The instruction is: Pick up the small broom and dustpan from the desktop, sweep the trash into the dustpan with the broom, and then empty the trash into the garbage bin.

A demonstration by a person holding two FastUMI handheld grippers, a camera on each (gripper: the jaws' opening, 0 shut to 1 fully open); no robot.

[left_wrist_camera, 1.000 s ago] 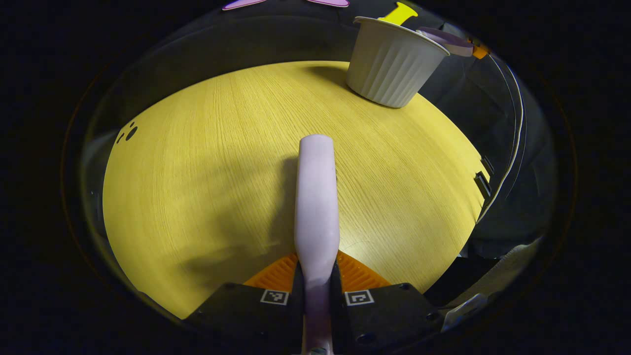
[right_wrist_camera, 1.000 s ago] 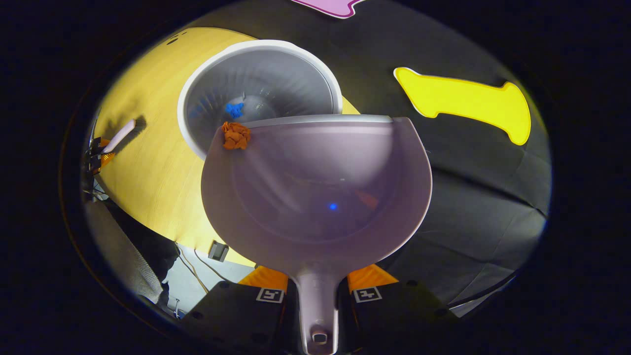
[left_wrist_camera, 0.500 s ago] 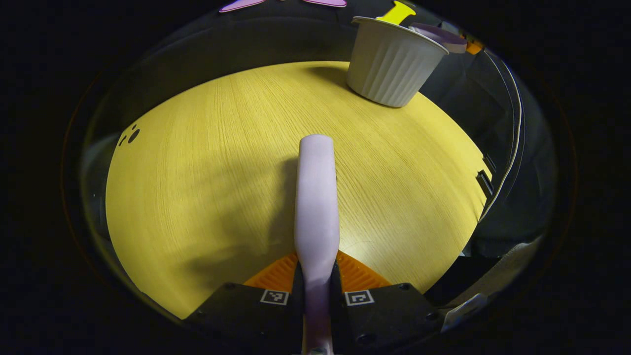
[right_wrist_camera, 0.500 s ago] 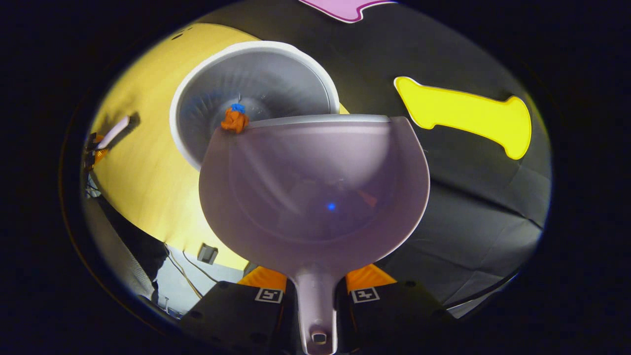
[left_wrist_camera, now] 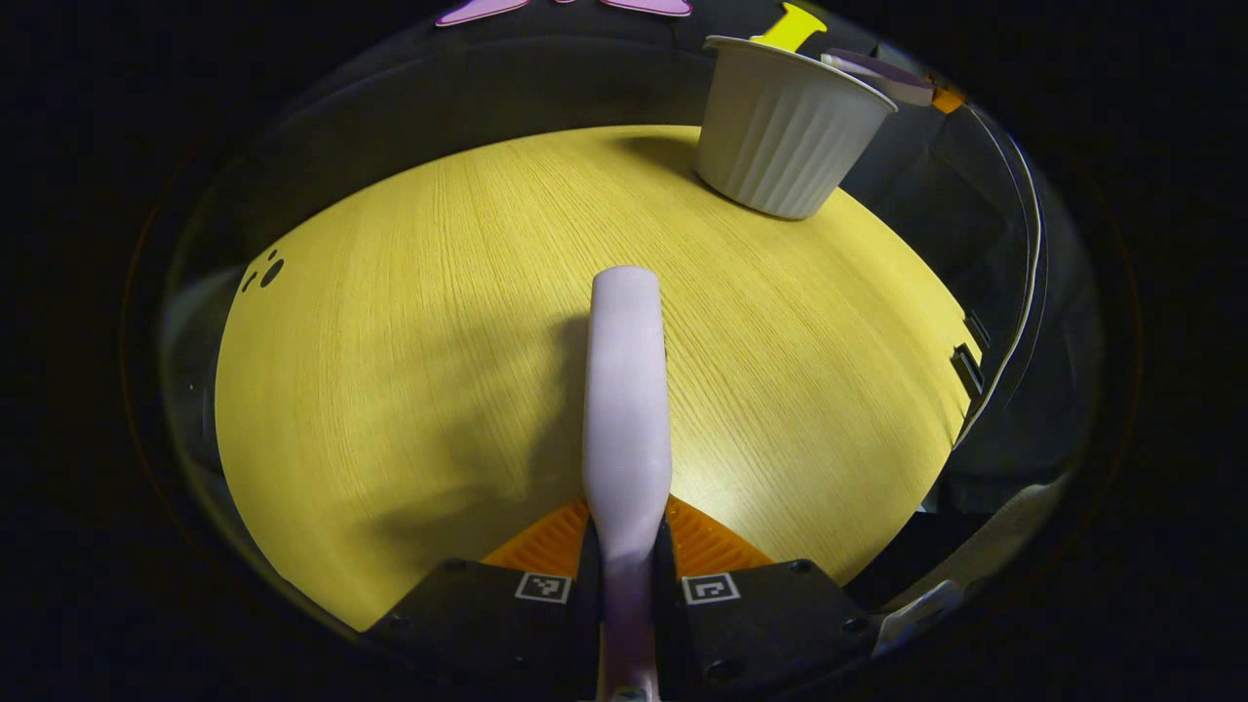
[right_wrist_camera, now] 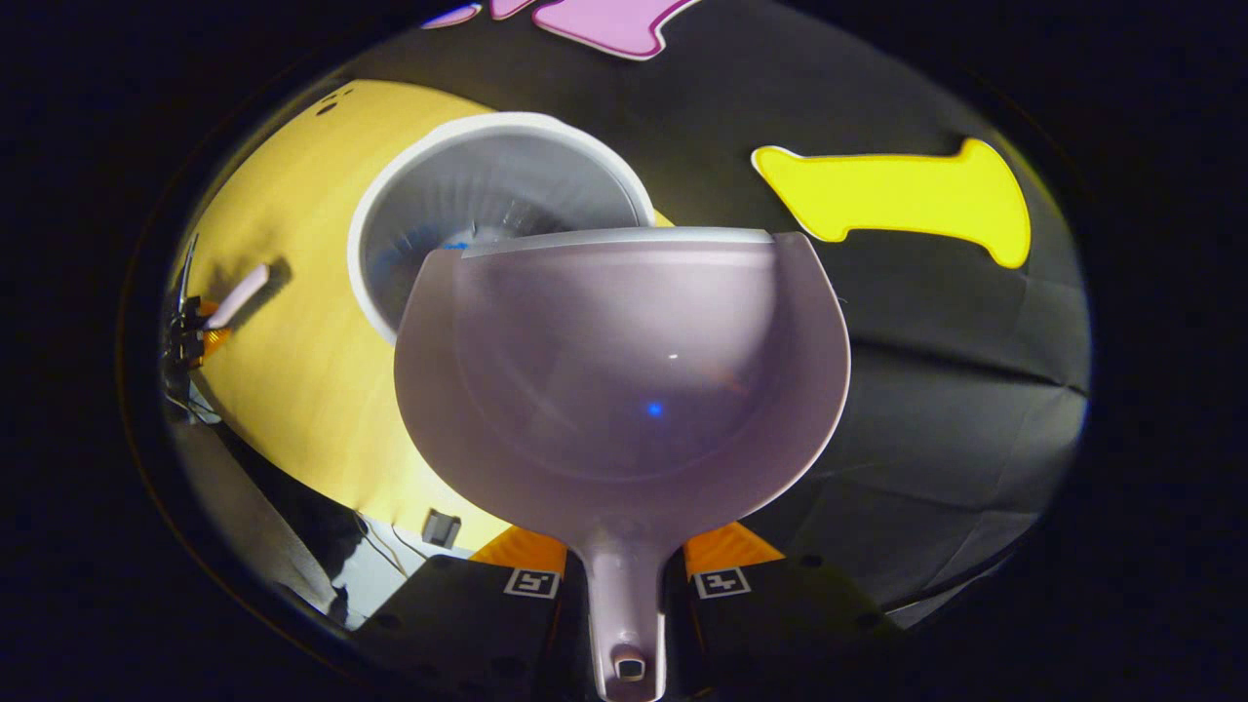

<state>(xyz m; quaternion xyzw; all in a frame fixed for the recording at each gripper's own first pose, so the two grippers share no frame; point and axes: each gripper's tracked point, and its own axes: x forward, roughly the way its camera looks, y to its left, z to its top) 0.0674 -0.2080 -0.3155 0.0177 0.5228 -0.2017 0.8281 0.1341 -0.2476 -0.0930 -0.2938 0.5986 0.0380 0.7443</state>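
My right gripper [right_wrist_camera: 624,565] is shut on the handle of the pale lilac dustpan [right_wrist_camera: 624,380], held tilted with its lip over the rim of the white ribbed garbage bin [right_wrist_camera: 487,180]. The pan's inside looks bare; a bit of blue trash [right_wrist_camera: 454,242] shows down in the bin. My left gripper [left_wrist_camera: 626,546] is shut on the pale lilac broom [left_wrist_camera: 626,390], whose end points out over the yellow wooden desktop [left_wrist_camera: 390,370]. In the left gripper view the bin [left_wrist_camera: 785,127] stands at the far right of the desk, the dustpan's edge [left_wrist_camera: 877,78] just above its rim. The broom [right_wrist_camera: 239,295] also appears far left in the right gripper view.
The desk's right edge [left_wrist_camera: 960,361] carries small dark clips and a cable. Black cloth wall stands behind the bin. Below the desk edge in the right gripper view are a grey floor patch and a small dark box [right_wrist_camera: 441,526].
The orange wad that sat at the dustpan's left lip has slid off into the bin and is out of sight. The dustpan has shifted slightly over the bin. The broom barely moved.
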